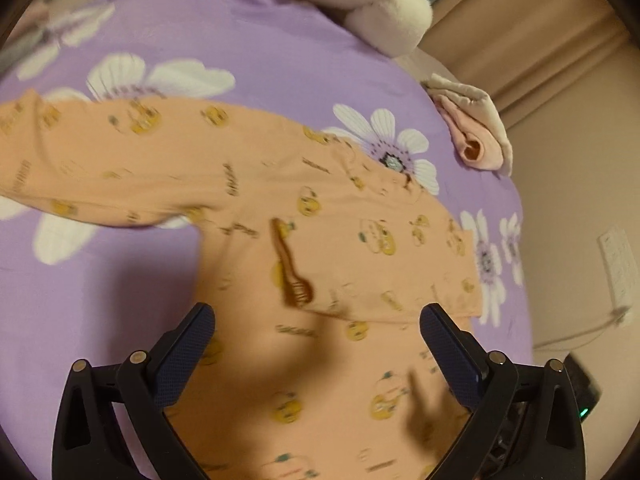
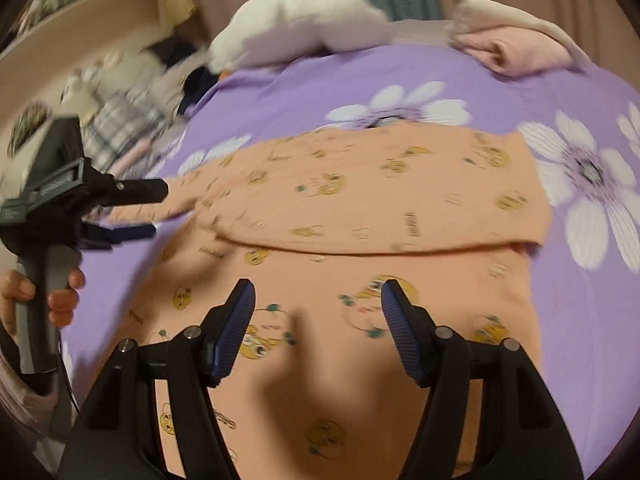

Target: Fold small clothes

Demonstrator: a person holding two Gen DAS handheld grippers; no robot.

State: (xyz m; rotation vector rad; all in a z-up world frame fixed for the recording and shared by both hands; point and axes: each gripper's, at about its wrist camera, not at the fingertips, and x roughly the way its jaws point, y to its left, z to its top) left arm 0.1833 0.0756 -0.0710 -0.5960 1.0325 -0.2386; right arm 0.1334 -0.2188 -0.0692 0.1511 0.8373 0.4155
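Bedroom with a purple flowered bed under warm, dim light

Beige curtains (image 1: 520, 20) hang past the bed's (image 1: 248, 60) far edge; a white power strip (image 1: 618, 268) lies on the pale floor (image 1: 572, 184) beside it.

Matt orange printed cloth shirt (image 2: 360, 208) on smooth purple floral bedsheet (image 2: 304, 80); ribbed blue claw pads (image 2: 234, 332).

Both cameras look down, close over the orange shirt (image 1: 320, 240) (image 2: 360, 200) on the bed; both see it.
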